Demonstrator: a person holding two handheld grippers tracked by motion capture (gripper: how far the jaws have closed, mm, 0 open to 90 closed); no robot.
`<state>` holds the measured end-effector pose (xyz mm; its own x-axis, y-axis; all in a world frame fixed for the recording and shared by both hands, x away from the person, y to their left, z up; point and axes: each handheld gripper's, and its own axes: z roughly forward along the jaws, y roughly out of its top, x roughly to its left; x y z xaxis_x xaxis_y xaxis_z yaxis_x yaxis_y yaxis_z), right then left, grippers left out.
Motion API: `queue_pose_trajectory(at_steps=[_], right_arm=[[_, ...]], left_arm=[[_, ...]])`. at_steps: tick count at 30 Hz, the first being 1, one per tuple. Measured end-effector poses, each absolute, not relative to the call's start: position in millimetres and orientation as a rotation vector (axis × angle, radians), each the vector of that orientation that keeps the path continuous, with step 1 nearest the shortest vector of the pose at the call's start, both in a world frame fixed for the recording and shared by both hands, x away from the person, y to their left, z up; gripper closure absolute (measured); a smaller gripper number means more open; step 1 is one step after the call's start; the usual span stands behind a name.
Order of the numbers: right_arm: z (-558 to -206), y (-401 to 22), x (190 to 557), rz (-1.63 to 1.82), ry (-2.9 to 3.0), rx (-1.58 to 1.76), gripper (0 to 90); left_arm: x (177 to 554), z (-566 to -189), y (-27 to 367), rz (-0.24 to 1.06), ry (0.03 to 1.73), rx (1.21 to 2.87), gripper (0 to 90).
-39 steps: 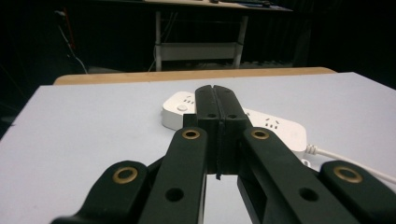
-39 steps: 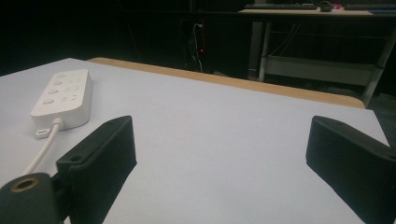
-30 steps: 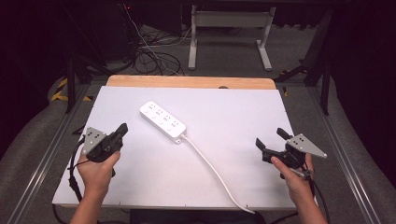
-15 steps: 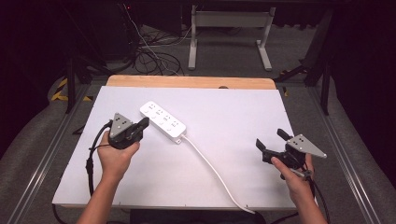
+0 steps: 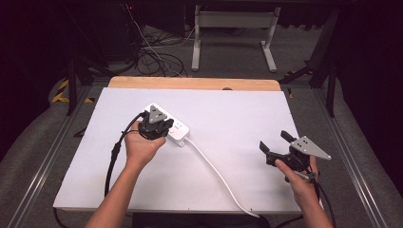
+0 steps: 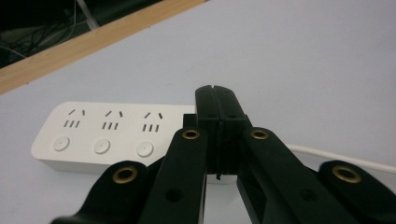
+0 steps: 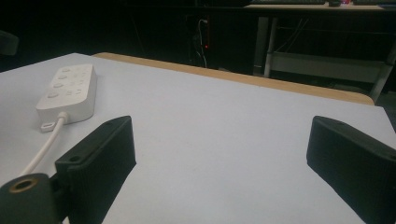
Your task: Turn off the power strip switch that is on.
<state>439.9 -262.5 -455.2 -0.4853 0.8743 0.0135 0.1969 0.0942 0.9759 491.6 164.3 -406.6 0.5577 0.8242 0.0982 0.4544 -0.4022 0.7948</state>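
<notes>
Fingers (image 6: 218, 116) over unlabelled power strip (image 6: 107, 135)

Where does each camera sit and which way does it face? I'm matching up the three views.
High view: above the person's side, looking forward and down on the table; forearms, both grippers.
Left gripper view: on the left gripper, shut fingers over the power strip.
Right gripper view: on the right gripper, open fingers facing across the table.
All three share the power strip.

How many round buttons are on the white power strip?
3 show in the left gripper view, in a row along the power strip's near edge: left, middle, right. The shut left gripper may hide another.
</notes>
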Motion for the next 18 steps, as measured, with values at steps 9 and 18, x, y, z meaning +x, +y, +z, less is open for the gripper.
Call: queue_pose_trajectory(at_steps=[9, 18], right_arm=[[-455.0, -261.2, 439.9, 1.426, 1.777, 1.041, 8.4], [-455.3, -260.3, 440.1, 1.429, 1.779, 1.042, 8.4]], left_arm=[[517.4, -428.6, 150.3, 0.575, 1.136, 2.223, 90.0], [530.5, -441.9, 153.2, 0.566, 1.186, 2.284, 90.0]])
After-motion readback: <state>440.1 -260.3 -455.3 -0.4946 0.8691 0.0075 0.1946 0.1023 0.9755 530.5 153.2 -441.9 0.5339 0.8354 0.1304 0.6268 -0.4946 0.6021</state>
